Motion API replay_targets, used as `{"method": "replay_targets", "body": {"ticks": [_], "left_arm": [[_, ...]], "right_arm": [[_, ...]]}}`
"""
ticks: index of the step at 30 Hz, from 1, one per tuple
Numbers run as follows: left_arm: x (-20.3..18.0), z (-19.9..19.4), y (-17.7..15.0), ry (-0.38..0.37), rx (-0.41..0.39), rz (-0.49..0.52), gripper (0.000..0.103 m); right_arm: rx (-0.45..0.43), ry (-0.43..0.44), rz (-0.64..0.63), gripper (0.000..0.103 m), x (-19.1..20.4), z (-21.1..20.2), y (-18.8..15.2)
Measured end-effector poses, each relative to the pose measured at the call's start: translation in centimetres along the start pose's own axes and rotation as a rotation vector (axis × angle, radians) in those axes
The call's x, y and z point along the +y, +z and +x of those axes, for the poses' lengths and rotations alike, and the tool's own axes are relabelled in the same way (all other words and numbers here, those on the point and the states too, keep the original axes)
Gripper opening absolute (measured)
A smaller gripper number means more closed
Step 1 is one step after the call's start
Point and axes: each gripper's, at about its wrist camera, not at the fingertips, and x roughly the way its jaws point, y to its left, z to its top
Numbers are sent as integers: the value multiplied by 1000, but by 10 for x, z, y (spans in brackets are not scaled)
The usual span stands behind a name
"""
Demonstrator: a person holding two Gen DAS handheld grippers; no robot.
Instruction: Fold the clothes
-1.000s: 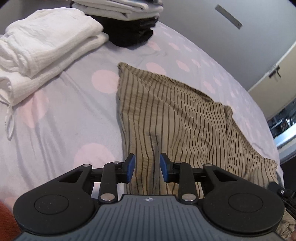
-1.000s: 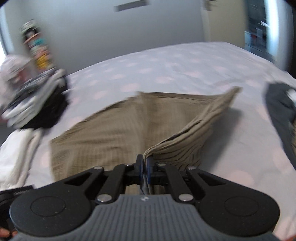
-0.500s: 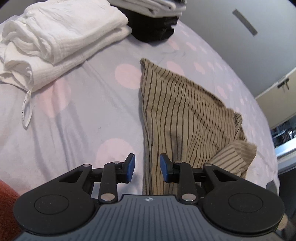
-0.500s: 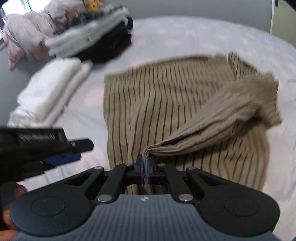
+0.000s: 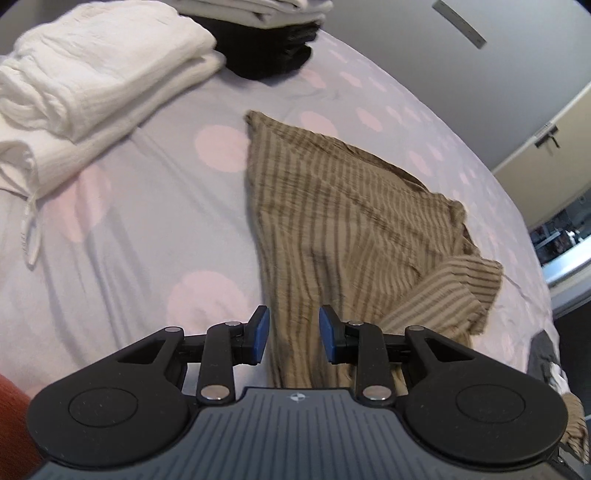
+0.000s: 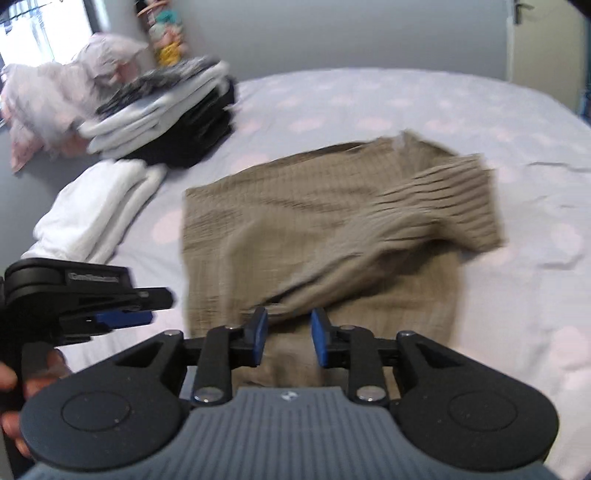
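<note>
Tan striped garment (image 6: 317,236) half-folded on bed (image 6: 480,122), sleeve laid across, both gripper pairs spread and empty: left gripper (image 5: 294,330), right gripper (image 6: 289,332); white stack (image 5: 92,81) folded far left.

A big bed sheet (image 5: 122,221) with pink dots covers the bed. A gray wall (image 6: 332,33) is behind it. A door (image 5: 554,147) is off to the side.

Striped garment (image 6: 317,236) lies on bed (image 6: 480,122) (one sleeve across it); white folded pile (image 6: 96,214) left, stacked clothes (image 6: 166,122) behind that.
</note>
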Motion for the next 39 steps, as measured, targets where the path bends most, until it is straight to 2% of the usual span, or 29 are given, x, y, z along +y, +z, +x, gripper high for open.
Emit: {"method": "replay_targets", "body": {"ticks": [6, 10, 14, 19, 22, 27, 32, 36, 39], "left_arm": [[-5, -4, -8, -64, 21, 30, 33], [-7, -1, -12, -156, 82, 38, 34], [-22, 8, -22, -217, 162, 97, 37], [-33, 22, -32, -226, 224, 128, 37], [-33, 29, -34, -240, 249, 123, 37], [-34, 44, -37, -171, 302, 111, 37], [-39, 56, -44, -156, 337, 128, 37], [-46, 49, -47, -191, 299, 181, 16], [-46, 38, -45, -248, 251, 185, 11]], "right_arm": [[-3, -114, 112, 30, -52, -19, -28], [-5, -165, 153, 31, -73, -21, -48], [-8, -155, 149, 31, -81, -14, -65], [-33, -112, 87, 35, -72, -12, -68], [-31, -105, 100, 35, -74, -11, -67], [-41, -96, 137, 35, -79, -12, -67], [-44, -95, 122, 35, -75, -13, -68], [-36, -101, 121, 36, -76, -11, -68], [-44, -101, 119, 36, -75, -12, -69]]}}
